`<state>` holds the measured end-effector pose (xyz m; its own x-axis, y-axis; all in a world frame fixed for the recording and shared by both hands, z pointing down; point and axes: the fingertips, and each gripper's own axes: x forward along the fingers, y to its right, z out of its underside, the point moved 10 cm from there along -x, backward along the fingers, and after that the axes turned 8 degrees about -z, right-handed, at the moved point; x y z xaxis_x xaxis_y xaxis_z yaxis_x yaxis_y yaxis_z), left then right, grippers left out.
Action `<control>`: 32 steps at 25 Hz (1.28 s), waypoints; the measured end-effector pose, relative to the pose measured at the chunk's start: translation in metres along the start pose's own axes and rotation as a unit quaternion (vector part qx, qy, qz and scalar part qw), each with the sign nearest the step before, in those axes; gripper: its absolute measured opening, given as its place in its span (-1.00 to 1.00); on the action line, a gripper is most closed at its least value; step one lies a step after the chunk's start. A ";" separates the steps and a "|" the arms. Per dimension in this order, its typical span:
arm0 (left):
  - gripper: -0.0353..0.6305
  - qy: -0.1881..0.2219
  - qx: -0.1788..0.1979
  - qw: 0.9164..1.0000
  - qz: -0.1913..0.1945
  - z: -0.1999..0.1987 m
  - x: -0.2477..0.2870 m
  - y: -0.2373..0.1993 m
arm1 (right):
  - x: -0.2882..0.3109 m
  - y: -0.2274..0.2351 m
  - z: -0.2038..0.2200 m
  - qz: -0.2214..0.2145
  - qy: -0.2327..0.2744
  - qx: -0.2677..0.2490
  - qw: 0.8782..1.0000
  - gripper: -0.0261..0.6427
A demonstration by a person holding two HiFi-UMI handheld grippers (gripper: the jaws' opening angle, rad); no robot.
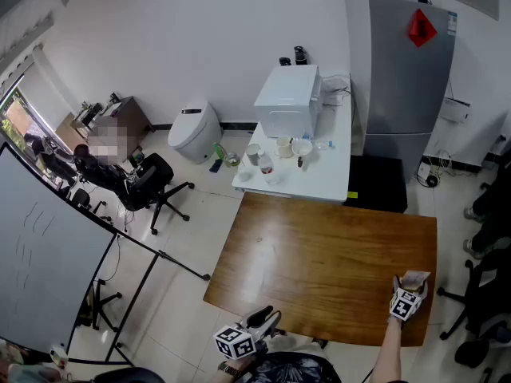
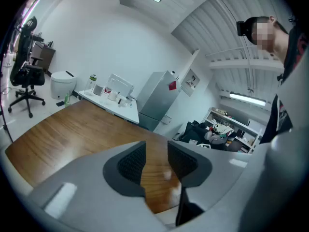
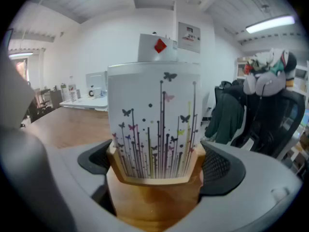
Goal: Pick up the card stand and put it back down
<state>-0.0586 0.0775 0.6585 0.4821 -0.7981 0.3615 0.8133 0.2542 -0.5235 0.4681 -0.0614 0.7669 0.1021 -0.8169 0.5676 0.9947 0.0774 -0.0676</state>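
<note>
The wooden table (image 1: 319, 262) fills the middle of the head view, and the card stand (image 3: 153, 124) is at its lower right corner, between the jaws of the right gripper (image 1: 409, 292). Whether it rests on the wood or is just clear of it I cannot tell. It looks light and stiff: a tall white card (image 3: 154, 95) printed with butterflies, upright in a low wooden base (image 3: 152, 179). The card would likely bend or slip out if pinched, so the base is the place to hold, low and square so the tall top does not tip. The right gripper view shows just that, with the wide-set pads (image 3: 216, 167) meeting the base on both sides in what I judge a grip. The right forearm (image 1: 387, 349) reaches up from the bottom edge, its gripper level along the tabletop. The left gripper (image 1: 270, 319) hangs off the table's lower edge, jaws slightly apart and empty.
</note>
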 end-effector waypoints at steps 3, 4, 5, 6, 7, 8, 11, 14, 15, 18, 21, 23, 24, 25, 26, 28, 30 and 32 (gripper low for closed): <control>-0.49 -0.009 -0.013 0.999 0.031 -0.022 0.005 -0.020 | -0.097 -0.045 -0.007 -0.009 0.015 -0.012 1.000 0.70; -0.49 -0.010 -0.015 0.999 0.037 -0.029 0.004 -0.026 | -0.124 -0.062 -0.009 -0.019 0.019 -0.001 1.000 0.70; -0.49 -0.009 -0.018 0.999 0.040 -0.035 0.003 -0.033 | -0.148 -0.079 -0.010 -0.032 0.023 0.014 0.999 0.70; -0.49 -0.006 -0.021 0.999 0.044 -0.041 0.003 -0.038 | -0.168 -0.094 -0.013 -0.041 0.028 0.030 0.998 0.70; -0.49 -0.005 -0.023 0.998 0.051 -0.047 0.006 -0.042 | -0.186 -0.106 -0.015 -0.046 0.033 0.044 0.997 0.70; -0.49 -0.004 -0.023 0.998 0.060 -0.053 0.010 -0.042 | -0.201 -0.117 -0.018 -0.048 0.039 0.056 0.997 0.70; -0.49 -0.010 -0.004 0.996 0.093 -0.071 0.027 -0.038 | -0.229 -0.138 -0.034 -0.039 0.059 0.071 0.995 0.70; -0.49 -0.022 0.027 0.993 0.113 -0.087 0.036 -0.040 | -0.240 -0.158 -0.051 -0.035 0.075 0.063 0.995 0.70; -0.49 -0.026 0.037 0.993 0.113 -0.091 0.037 -0.043 | -0.240 -0.163 -0.056 -0.036 0.081 0.060 0.994 0.70; -0.50 -0.033 0.071 0.993 0.094 -0.097 0.042 -0.048 | -0.242 -0.171 -0.064 -0.032 0.089 0.057 0.994 0.70; -0.50 -0.027 0.086 0.992 0.084 -0.098 0.044 -0.051 | -0.243 -0.174 -0.064 -0.036 0.089 0.056 0.994 0.70; -0.50 -0.029 0.087 0.992 0.083 -0.096 0.045 -0.052 | -0.240 -0.178 -0.061 -0.049 0.087 0.061 0.993 0.70; -0.50 -0.030 0.086 0.993 0.080 -0.095 0.045 -0.054 | -0.236 -0.182 -0.061 -0.060 0.086 0.064 0.992 0.70; -0.50 -0.029 0.084 0.993 0.077 -0.094 0.045 -0.056 | -0.232 -0.186 -0.063 -0.071 0.086 0.065 0.992 0.70; -0.51 -0.025 0.082 0.994 0.074 -0.096 0.046 -0.057 | -0.228 -0.192 -0.068 -0.082 0.088 0.063 0.991 0.70; -0.55 -0.013 0.076 0.995 0.067 -0.100 0.042 -0.060 | -0.220 -0.204 -0.078 -0.103 0.094 0.055 0.989 0.70; -0.56 -0.003 0.066 0.997 0.051 -0.101 0.030 -0.068 | -0.215 -0.220 -0.087 -0.127 0.097 0.042 0.986 0.70; -0.56 0.007 0.055 0.998 0.029 -0.100 0.014 -0.079 | -0.206 -0.240 -0.096 -0.161 0.096 0.022 0.982 0.70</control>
<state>-0.1493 -0.0082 0.6276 0.5258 -0.7874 0.3217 0.8149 0.3580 -0.4558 0.2075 0.0333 0.5877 -0.2180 -0.8953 0.3884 0.9749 -0.1815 0.1286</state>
